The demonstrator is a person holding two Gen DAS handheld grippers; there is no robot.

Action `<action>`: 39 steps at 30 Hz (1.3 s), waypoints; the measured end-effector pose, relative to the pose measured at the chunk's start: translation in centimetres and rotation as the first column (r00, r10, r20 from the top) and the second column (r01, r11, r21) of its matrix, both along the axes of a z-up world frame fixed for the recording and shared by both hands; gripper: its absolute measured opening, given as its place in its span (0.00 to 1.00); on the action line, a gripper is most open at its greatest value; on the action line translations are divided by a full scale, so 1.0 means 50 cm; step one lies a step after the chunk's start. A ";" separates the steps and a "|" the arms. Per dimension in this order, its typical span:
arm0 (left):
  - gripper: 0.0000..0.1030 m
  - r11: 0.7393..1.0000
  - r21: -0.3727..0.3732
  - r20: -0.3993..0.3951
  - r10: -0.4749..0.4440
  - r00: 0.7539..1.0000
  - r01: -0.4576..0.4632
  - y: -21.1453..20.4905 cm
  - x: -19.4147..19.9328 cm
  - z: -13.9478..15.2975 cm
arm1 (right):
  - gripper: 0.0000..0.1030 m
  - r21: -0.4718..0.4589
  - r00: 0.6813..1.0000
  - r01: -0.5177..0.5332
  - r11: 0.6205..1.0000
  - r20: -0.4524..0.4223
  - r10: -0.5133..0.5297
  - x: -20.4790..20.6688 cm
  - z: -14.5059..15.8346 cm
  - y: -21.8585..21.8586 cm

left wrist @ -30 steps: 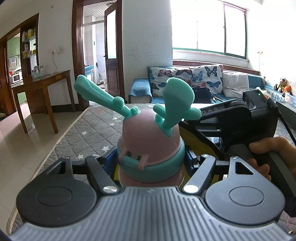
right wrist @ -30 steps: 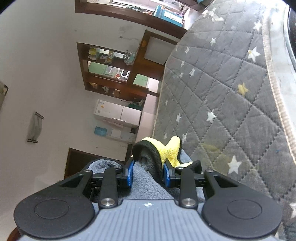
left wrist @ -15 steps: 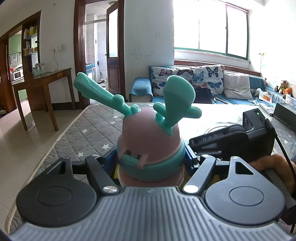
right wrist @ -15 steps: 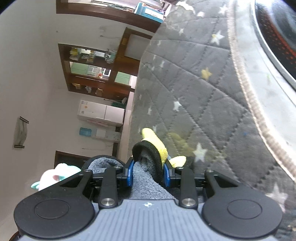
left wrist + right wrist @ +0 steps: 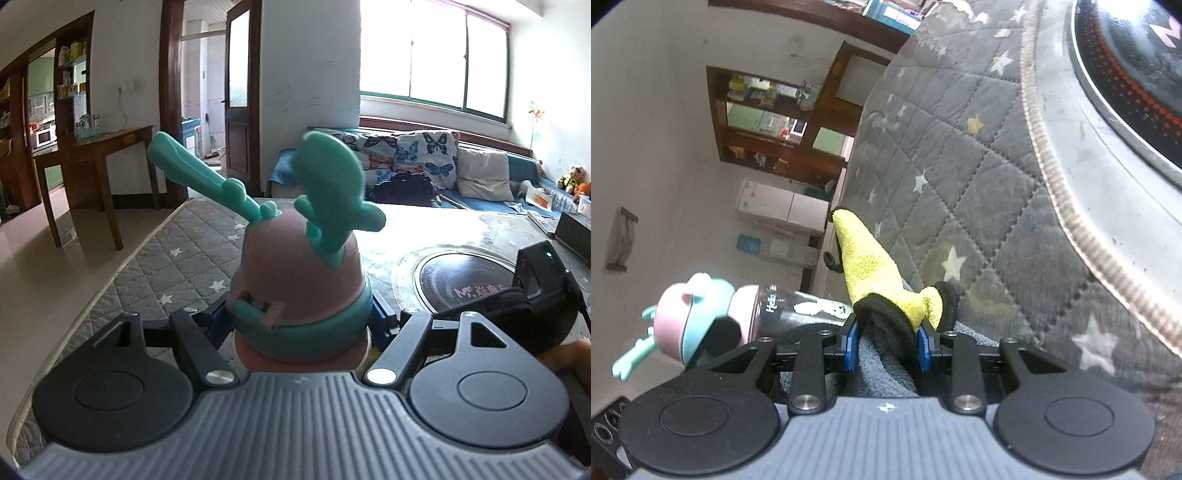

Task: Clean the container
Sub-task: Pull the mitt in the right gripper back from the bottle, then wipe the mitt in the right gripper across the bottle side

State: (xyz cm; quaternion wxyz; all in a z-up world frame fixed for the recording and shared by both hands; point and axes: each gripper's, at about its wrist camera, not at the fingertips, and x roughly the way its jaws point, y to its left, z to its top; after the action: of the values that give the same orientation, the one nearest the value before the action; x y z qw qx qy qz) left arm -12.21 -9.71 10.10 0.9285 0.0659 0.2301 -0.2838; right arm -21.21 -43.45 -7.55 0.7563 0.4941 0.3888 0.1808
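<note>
Left gripper (image 5: 299, 325): blue pads pressed on either side of the bottle (image 5: 299, 295), gripping it just under the lid. The lid (image 5: 295, 266) is a pink dome with a teal band around its base and a closed clasp at the front. Two teal antlers (image 5: 325, 177) stick up from the top, one long and slanting left, one broad and slightly blurred.

The bottle stands upright in the grip, above the quilted grey mat (image 5: 177, 258) with white stars. Right of it, set into the tabletop, is a round black hob (image 5: 465, 280) with pale lettering. At the far right edge the right gripper's black body is partly in view, with a fingertip of the person's hand (image 5: 565, 354) behind it.

Right gripper (image 5: 886, 347): jaws clamped on a folded cloth (image 5: 871, 273), grey on one face, yellow on the other, black-edged. A yellow corner pokes forward past the fingertips, over the mat (image 5: 960, 155).

In the right wrist view the bottle (image 5: 798, 306) shows at the lower left, lying sideways across the frame: clear body with white print, pink and teal lid to the left. The cloth is close beside the body; whether they touch, I cannot tell. The hob's rim (image 5: 1123, 81) fills the upper right.

Background: a wooden side table (image 5: 96, 147), a sofa (image 5: 443, 173) with butterfly cushions under a bright window.
</note>
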 end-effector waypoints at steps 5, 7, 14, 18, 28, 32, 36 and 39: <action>0.72 1.000 0.000 -0.009 0.018 1.000 -0.018 0.002 -0.005 0.005 | 0.30 -0.050 0.999 -0.046 0.998 0.017 0.047 -0.018 0.024 0.022; 0.72 1.000 -0.004 -0.013 0.025 1.000 -0.025 0.005 -0.005 0.007 | 0.30 -0.065 0.997 -0.068 0.996 0.023 0.070 -0.026 0.036 0.032; 0.73 0.998 0.001 -0.026 0.060 0.998 -0.060 0.030 -0.012 0.012 | 0.30 -0.098 0.989 -0.133 0.986 0.044 0.138 -0.041 0.069 0.059; 0.73 0.998 0.018 -0.014 0.058 0.998 -0.057 0.038 -0.019 0.011 | 0.29 -0.055 0.991 -0.124 0.991 0.047 0.127 -0.043 0.078 0.045; 0.72 1.000 0.030 0.005 0.001 1.000 -0.001 0.043 -0.022 0.005 | 0.29 0.021 0.984 -0.100 0.995 0.151 0.096 0.002 0.161 0.022; 0.72 0.999 0.032 0.017 -0.039 0.999 0.038 0.048 -0.026 0.002 | 0.29 0.036 0.977 -0.108 0.994 0.188 0.099 0.020 0.197 0.021; 0.72 0.996 0.022 0.033 -0.090 0.995 0.089 0.060 -0.029 -0.006 | 0.29 0.034 0.967 -0.116 0.993 0.230 0.105 0.011 0.212 0.021; 0.72 0.992 0.016 0.034 -0.126 0.991 0.125 0.068 -0.029 -0.008 | 0.29 0.060 0.961 -0.122 0.991 0.256 0.103 0.012 0.215 0.025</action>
State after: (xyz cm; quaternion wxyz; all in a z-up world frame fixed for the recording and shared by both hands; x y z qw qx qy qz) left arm -13.67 -6.29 9.70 0.9122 0.0917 0.2112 -0.3390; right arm -20.61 -42.20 3.18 0.7691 0.4723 0.3098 0.2992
